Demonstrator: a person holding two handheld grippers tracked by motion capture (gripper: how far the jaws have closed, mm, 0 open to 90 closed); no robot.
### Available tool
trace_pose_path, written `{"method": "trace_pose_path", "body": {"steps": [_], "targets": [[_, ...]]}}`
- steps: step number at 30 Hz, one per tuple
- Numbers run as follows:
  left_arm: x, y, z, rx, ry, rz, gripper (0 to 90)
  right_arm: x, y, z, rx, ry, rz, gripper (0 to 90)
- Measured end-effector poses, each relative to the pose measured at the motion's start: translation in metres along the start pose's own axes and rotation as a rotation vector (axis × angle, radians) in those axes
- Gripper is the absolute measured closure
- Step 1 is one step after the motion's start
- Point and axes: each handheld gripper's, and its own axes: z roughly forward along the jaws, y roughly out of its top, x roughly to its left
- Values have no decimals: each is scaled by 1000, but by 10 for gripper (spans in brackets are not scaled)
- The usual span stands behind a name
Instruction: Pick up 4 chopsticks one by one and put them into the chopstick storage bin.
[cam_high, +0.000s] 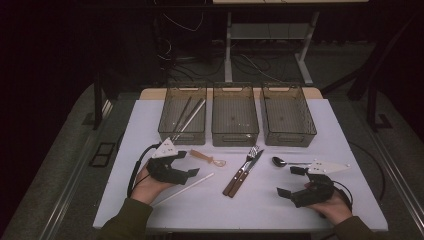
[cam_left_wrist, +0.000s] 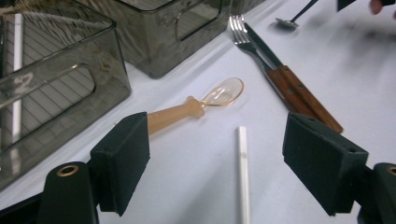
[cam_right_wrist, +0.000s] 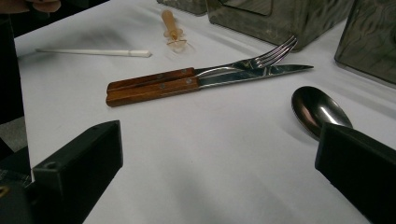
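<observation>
Three smoky plastic bins, left (cam_high: 182, 136), middle (cam_high: 235, 137) and right (cam_high: 290, 137), stand in a row at twelve o'clock on the white table (cam_high: 280, 205). The left one holds long sticks (cam_high: 187, 117). At the centre, a fork (cam_high: 252, 152) and knife (cam_high: 257, 156) lie touching, wooden handles toward seven o'clock. At their nine o'clock lies an amber plastic spoon (cam_high: 206, 158).

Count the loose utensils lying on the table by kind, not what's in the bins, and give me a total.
Spoons: 2, amber plastic spoon and metal spoon
Forks: 1, fork
Knives: 1, knife
White sticks: 1, white stick
Total: 5
</observation>
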Motion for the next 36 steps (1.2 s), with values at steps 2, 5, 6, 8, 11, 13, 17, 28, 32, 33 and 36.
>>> {"method": "trace_pose_path", "body": {"steps": [2, 5, 6, 8, 11, 13, 17, 28, 32, 33, 36], "targets": [[-1, -4, -2, 1, -6, -2, 219, 0, 0, 0, -1, 4, 3, 11], [-2, -10, -4, 0, -14, -9, 221, 1, 0, 0, 2, 2, -6, 11], [-3, -12, -5, 4, -16, -7, 226, 2, 0, 0, 2, 1, -5, 11], [-5, -17, -8, 9, -18, -10, 238, 3, 0, -1, -1, -1, -7, 11], [-7, -23, -11, 19, -21, -9, 261, 2, 0, 0, 6, -8, -4, 11], [-8, -27, -13, 24, -29, -27, 276, 2, -1, 0, 8, -8, -3, 11], [-9, -36, -14, 50, -41, -22, 374, 2, -1, 0, 6, -7, -11, 11], [-12, -48, -16, 116, -58, -44, 662, 3, -1, 1, 15, -7, -12, 11], [-11, -50, -11, 152, -62, -52, 706, 3, -1, 1, 14, -7, -13, 11], [-11, -51, -10, 161, -63, -52, 712, 3, -1, 2, 15, -7, -12, 11], [-12, -50, -8, 160, -59, -48, 742, 3, -1, 2, 16, -7, -15, 11]]}}
